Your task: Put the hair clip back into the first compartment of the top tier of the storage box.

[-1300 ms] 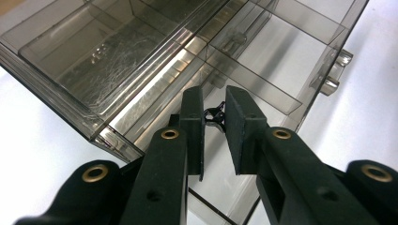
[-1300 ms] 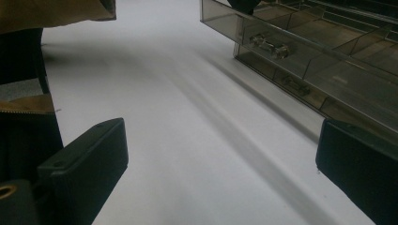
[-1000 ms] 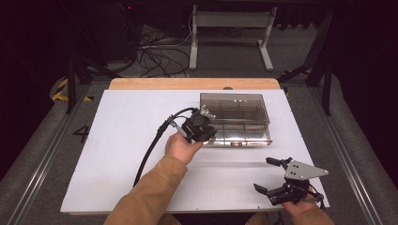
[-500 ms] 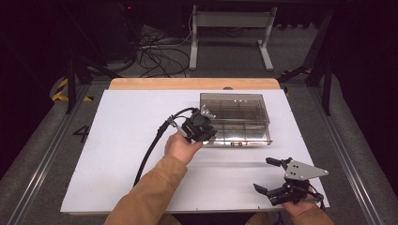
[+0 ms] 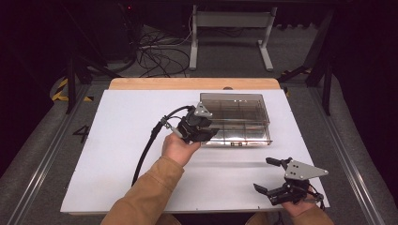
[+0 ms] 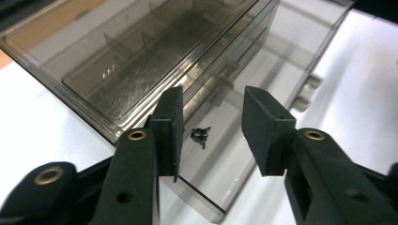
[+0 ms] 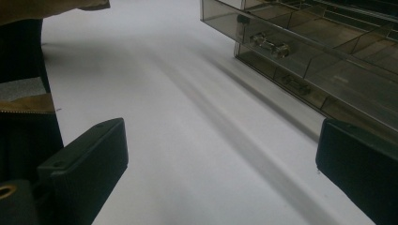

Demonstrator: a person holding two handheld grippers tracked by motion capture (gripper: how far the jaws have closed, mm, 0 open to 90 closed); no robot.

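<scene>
A smoky clear plastic compartment box (image 5: 244, 117) lies on the white table at centre right. A hand holds my left gripper (image 5: 206, 132) over the box's near left corner. In the left gripper view this gripper (image 6: 212, 108) is open above a compartment of the box (image 6: 141, 61), and a small black part (image 6: 201, 135) lies on the compartment floor between the jaws. My right gripper (image 5: 265, 174) rests low near the table's front right edge, wide open and empty. In the right gripper view this gripper (image 7: 220, 140) faces bare table, with the box (image 7: 328, 51) to the upper right.
The white table top (image 5: 117, 140) has free room to the left and front. A black cable (image 5: 148, 145) trails from the left gripper toward the front. Two latches (image 7: 270, 44) sit on the box's front wall. A tan sleeve (image 5: 150, 192) crosses the front centre.
</scene>
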